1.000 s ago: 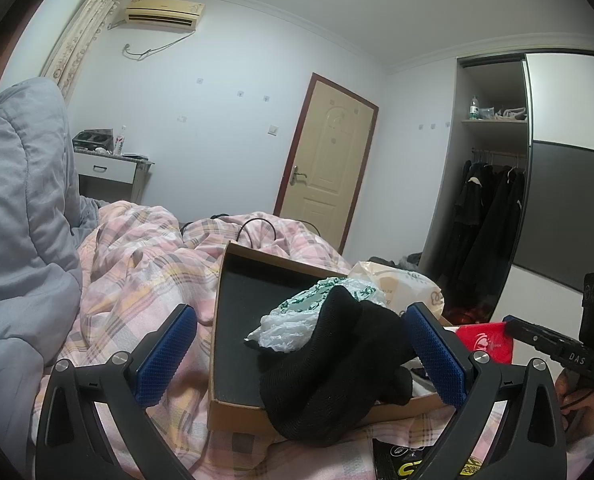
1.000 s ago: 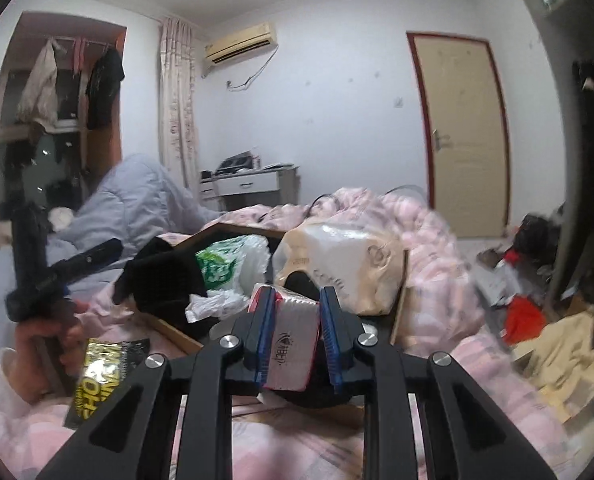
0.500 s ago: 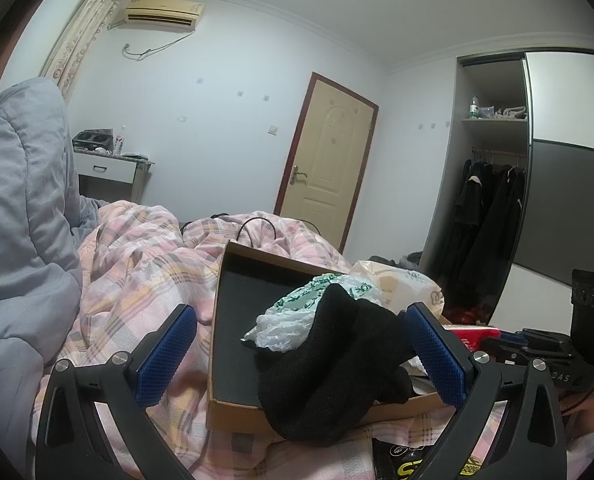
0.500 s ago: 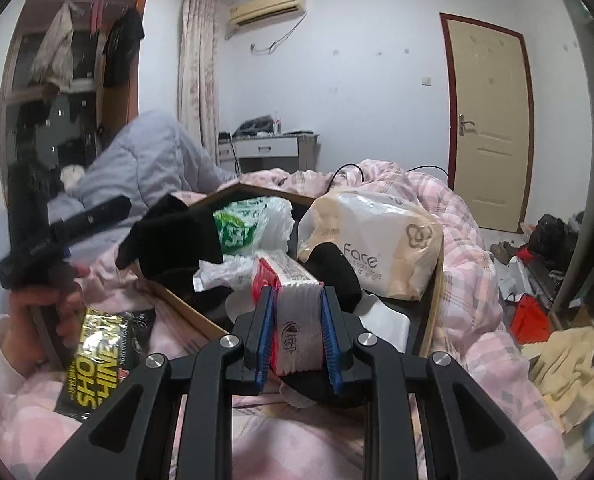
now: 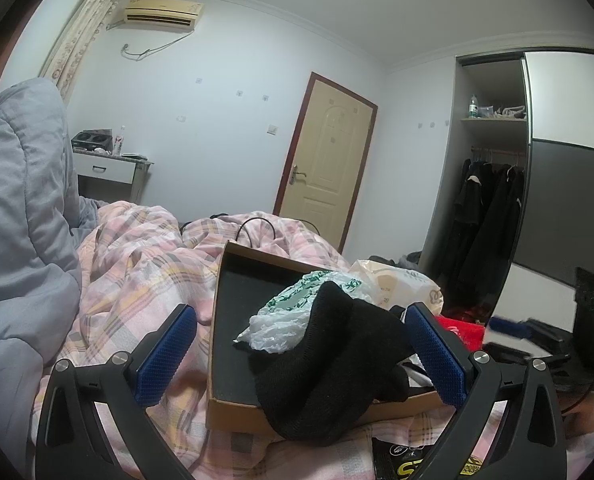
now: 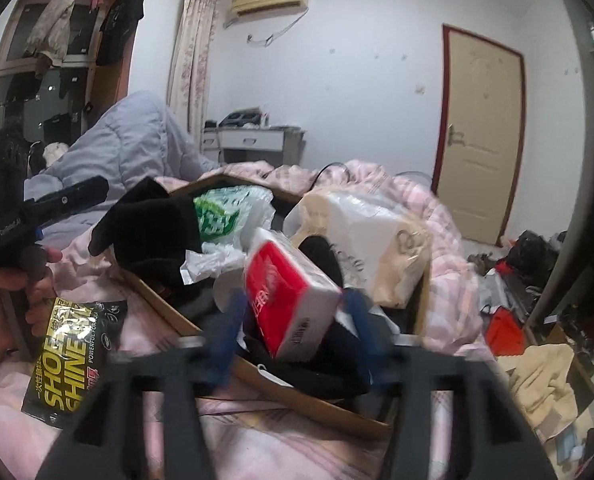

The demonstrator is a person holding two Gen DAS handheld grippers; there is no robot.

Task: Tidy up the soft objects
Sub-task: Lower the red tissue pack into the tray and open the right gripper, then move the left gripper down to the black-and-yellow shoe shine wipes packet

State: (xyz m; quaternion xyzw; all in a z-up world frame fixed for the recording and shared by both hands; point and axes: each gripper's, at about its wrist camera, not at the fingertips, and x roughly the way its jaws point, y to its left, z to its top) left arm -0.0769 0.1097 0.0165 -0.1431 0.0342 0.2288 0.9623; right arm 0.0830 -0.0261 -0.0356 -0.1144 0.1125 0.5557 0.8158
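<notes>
A brown cardboard box (image 5: 233, 408) lies on the pink plaid bed. A black knit garment (image 5: 329, 364) hangs over its front rim, with a white-and-green plastic bag (image 5: 297, 312) behind it. My left gripper (image 5: 301, 356) is open and empty in front of the box. In the right wrist view, my right gripper (image 6: 295, 316) is open; a red-and-white tissue pack (image 6: 293, 300) lies tilted in the box (image 6: 281, 396) between the spread fingers, free of the pads. A beige plastic bag (image 6: 377, 248) sits behind it.
A black-and-yellow shoe-shine packet (image 6: 73, 348) lies on the bed left of the box. A grey duvet (image 5: 17, 240) is piled at the left. Clothes litter the floor (image 6: 537, 360) at the right. A door (image 5: 329, 160) and wardrobe (image 5: 493, 200) stand behind.
My right gripper has opened and let go of the tissue pack, which now lies tilted in the box. The left gripper has stayed still and open.
</notes>
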